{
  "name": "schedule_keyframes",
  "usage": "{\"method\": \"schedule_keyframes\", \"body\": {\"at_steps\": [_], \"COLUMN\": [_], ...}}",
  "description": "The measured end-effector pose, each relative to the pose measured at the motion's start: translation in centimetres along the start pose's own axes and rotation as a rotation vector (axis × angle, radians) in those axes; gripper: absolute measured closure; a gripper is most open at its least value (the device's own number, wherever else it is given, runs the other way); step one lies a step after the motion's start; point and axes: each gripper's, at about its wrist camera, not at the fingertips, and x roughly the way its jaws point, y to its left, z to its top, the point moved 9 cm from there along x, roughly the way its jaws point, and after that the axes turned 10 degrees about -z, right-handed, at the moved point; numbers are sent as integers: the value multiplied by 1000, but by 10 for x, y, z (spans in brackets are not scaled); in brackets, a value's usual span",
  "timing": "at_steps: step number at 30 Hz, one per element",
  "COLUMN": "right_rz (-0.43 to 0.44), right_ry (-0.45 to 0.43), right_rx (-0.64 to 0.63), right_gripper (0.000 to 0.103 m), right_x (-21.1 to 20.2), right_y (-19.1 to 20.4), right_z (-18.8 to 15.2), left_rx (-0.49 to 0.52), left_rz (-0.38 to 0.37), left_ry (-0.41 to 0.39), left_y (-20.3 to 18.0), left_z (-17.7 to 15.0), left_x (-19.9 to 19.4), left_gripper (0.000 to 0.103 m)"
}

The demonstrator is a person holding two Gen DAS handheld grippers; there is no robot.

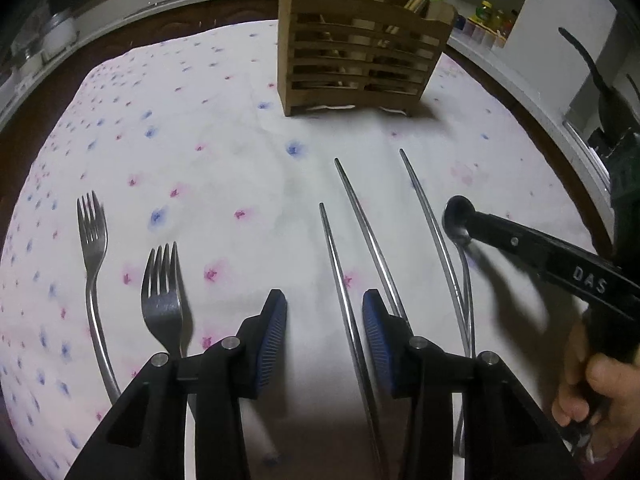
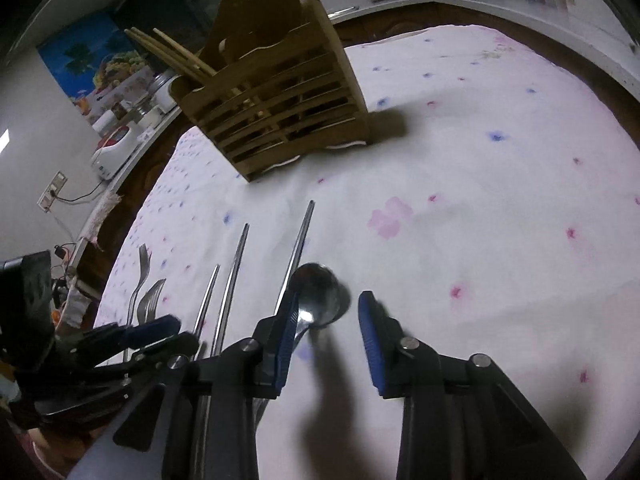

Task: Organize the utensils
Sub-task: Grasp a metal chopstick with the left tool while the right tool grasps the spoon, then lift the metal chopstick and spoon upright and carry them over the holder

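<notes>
A slatted wooden utensil holder (image 1: 360, 48) stands at the far side of the flowered cloth; it also shows in the right wrist view (image 2: 276, 108), with wooden sticks in it. Two forks (image 1: 162, 300) lie at the left. Three metal chopsticks (image 1: 360, 216) lie in the middle. A spoon (image 2: 318, 296) lies at the right. My left gripper (image 1: 325, 320) is open and empty above the cloth, between the forks and the chopsticks. My right gripper (image 2: 326, 316) is open, low over the spoon, its left finger by the bowl.
The white flowered cloth (image 1: 208, 152) covers a round table with a dark wooden rim (image 1: 132, 28). Counters with jars and bottles (image 1: 490, 14) run behind it. A white appliance (image 2: 112, 152) and a wall socket stand at the left of the right wrist view.
</notes>
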Motion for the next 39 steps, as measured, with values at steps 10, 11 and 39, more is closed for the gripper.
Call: {"method": "schedule_keyframes", "body": {"at_steps": [10,11,39], "right_rz": [-26,-18,-36], "right_ry": [-16,-16,-163], "right_rx": [-68,-65,-23], "right_gripper": [98,100,101], "right_x": [11,9,-84], "right_y": [4,2,-34], "right_z": [9,9,3], "left_rx": [80,76,129], "left_rz": [55,53,39], "left_ry": [-1,-2,33], "left_y": [-3,-1,-14], "left_z": [-1,-2,-20], "left_x": [5,4,-18], "left_gripper": [84,88,99]}}
